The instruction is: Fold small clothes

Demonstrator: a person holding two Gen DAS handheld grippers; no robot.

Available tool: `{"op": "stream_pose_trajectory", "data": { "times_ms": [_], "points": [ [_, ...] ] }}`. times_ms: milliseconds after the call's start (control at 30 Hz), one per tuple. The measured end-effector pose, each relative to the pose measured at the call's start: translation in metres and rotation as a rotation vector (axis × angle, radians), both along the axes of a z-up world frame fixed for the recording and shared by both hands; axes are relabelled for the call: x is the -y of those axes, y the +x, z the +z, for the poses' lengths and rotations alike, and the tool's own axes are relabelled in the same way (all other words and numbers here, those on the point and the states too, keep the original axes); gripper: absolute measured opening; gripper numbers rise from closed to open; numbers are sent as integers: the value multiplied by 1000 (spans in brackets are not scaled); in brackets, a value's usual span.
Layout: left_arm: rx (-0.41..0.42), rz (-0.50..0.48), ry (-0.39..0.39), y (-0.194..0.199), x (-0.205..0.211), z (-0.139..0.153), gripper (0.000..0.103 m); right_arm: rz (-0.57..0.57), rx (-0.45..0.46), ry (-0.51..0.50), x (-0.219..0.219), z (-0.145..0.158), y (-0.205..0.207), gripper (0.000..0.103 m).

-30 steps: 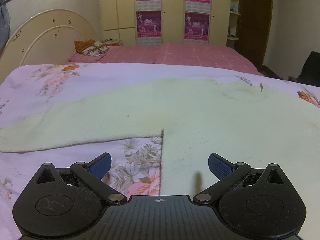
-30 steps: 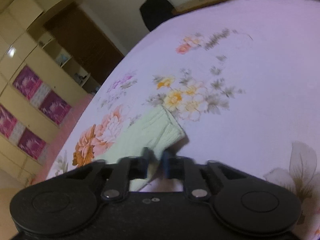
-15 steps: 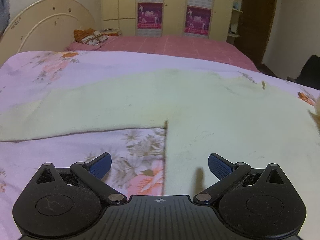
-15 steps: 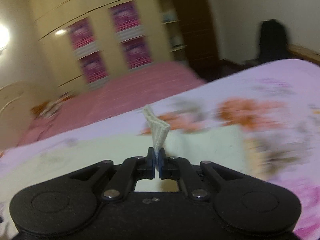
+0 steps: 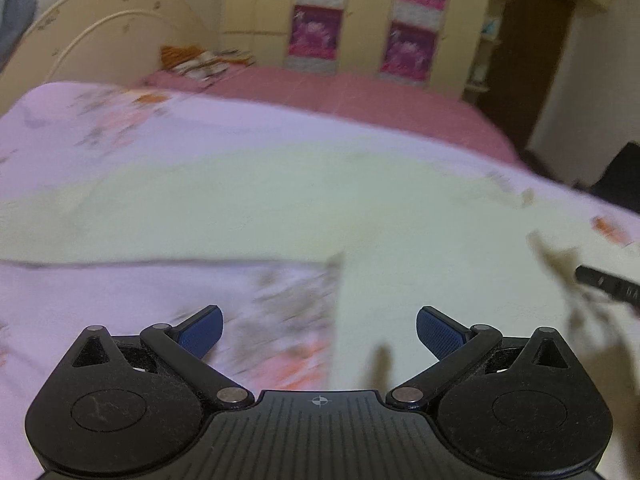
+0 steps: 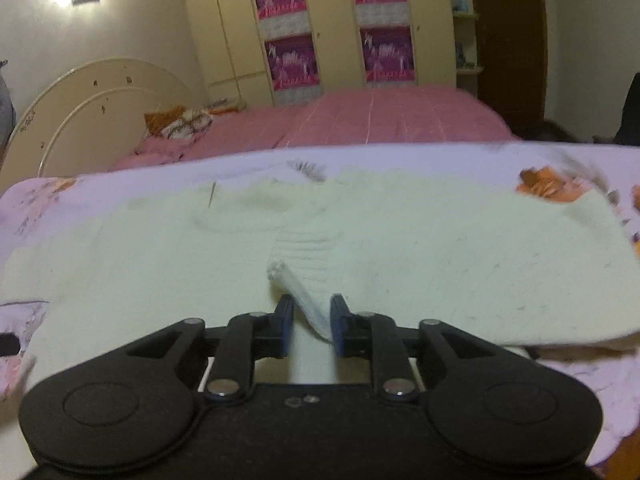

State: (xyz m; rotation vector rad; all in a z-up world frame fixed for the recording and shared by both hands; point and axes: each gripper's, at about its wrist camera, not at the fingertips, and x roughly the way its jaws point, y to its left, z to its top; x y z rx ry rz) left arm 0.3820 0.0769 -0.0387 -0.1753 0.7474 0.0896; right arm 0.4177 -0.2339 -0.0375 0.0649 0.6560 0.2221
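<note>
Only rightward: ribbed cuff (image 6: 310, 280) between parting right tongs (image 6: 311, 322).

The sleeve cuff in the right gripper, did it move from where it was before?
Yes. The cuff was out on the flowered sheet; now it lies folded in over the sweater, facing the wardrobe. The right gripper is opening around it.
</note>
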Motion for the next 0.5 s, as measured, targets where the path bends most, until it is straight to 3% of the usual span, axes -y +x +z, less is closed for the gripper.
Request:
{"op": "stream_pose_trajectory", "data": {
  "times_ms": [67,100,133,167,300,433,500],
  "points": [
    [29,-69,-46,15,22,6,101,-29,48,43,13,10,-14,21],
    [35,-107,-81,23,34,8,73,-62,62,75,25,15,-22,21],
    [18,-147,-128,35,48,8,57,-87,63,94,37,16,-28,23],
    [-7,-176,-179,48,59,6,47,-116,59,110,47,16,-30,23],
    [-64,-261,-353,85,104,-7,47,-194,35,164,83,19,-47,23],
    [-146,-265,-423,115,133,-32,47,-248,35,177,111,16,-59,23],
    [-135,-267,-434,121,141,-38,47,-279,28,184,123,12,-68,23]
  ]
}}
